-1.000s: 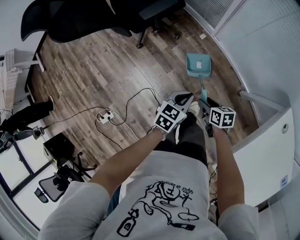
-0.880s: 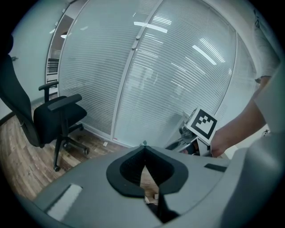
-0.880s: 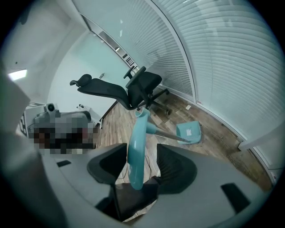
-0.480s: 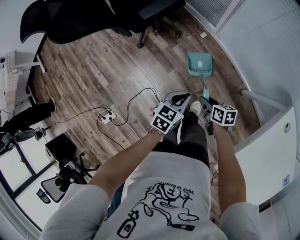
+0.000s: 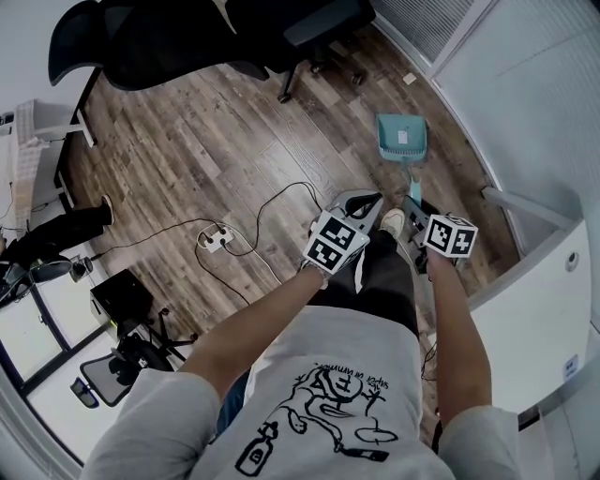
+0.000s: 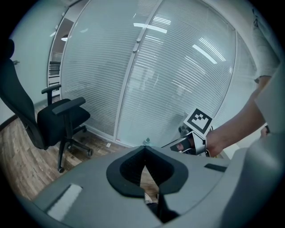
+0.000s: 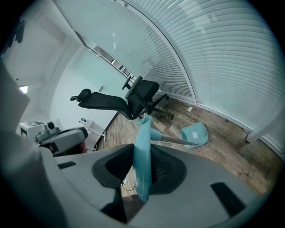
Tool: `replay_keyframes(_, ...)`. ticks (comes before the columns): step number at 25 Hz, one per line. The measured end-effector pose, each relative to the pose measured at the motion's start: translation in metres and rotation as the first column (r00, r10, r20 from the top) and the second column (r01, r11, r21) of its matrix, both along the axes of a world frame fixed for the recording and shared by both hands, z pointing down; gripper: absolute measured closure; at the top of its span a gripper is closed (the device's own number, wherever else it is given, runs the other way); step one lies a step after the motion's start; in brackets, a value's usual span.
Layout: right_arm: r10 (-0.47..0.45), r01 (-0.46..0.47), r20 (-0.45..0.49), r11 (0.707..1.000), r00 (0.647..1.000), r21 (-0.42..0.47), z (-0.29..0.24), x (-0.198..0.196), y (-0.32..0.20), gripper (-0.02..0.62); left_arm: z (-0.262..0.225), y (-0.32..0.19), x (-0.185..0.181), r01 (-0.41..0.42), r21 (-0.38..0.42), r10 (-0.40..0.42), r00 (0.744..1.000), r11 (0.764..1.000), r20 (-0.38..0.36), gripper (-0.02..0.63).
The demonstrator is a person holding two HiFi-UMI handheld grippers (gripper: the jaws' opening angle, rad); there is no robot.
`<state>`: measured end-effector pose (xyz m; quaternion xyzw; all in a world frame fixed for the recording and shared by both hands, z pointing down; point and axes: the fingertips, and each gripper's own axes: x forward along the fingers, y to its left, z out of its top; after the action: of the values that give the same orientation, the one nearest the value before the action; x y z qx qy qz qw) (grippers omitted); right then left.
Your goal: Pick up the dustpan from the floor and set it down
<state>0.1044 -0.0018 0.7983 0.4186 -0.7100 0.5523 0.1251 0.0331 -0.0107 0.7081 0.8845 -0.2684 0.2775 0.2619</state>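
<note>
Pickup is at the grasping stage. The right hand-held gripper [image 5: 417,210] has just been closing its jaws. The right gripper view shows the teal grip of the handle [image 7: 142,151] standing between them. The pads appear to press on it from both sides, though the wide-angle bend of that view makes the last bit of contact hard to judge. The dustpan [image 5: 401,137] is not yet lifted. Its pan rests on the wooden floor [image 5: 234,141] near the foot of the glass wall [image 7: 213,58], well ahead of the person's shoe [image 5: 393,221]. The thin pole slopes from the pan up to the clamped grip. The left hand-held gripper [image 5: 366,201] hangs just beside the right one with its jaw tips together. Nothing is between them, and only a slit of floor shows through.

Next, as I judge it, comes a firm hold and a steady raise. The pan sits far out on a long pole and will want to swing or twist in the jaws. After that it needs a spot of floor to be set down on, away from the office chair [image 5: 225,28] and the power strip [image 5: 214,234] with its cable.

In the head view the place where jaws meet handle is small and covered by the gripper's own body. The grip's lower end is hidden behind that body in the right gripper view. The pan's inside is too small to tell whether it holds anything.
</note>
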Motion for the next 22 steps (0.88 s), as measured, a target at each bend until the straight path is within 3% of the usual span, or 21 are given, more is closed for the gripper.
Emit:
replay_keyframes(12, 0.035, -0.037, 0.065, 0.998, 0.997, 0.042, -0.031, 0.002, -0.014, 0.514, -0.013, -0.012, -0.001, 0.010, 0.030, -0.009, 1.000, 1.000, -0.008, 0.612)
replay_keyframes(22, 0.030, -0.042, 0.129, 0.995, 0.991, 0.092, -0.103, -0.004, 0.007, 0.512, -0.061, -0.020, -0.004, 0.016, 0.102, -0.012, 0.999, 0.995, -0.042, 0.612)
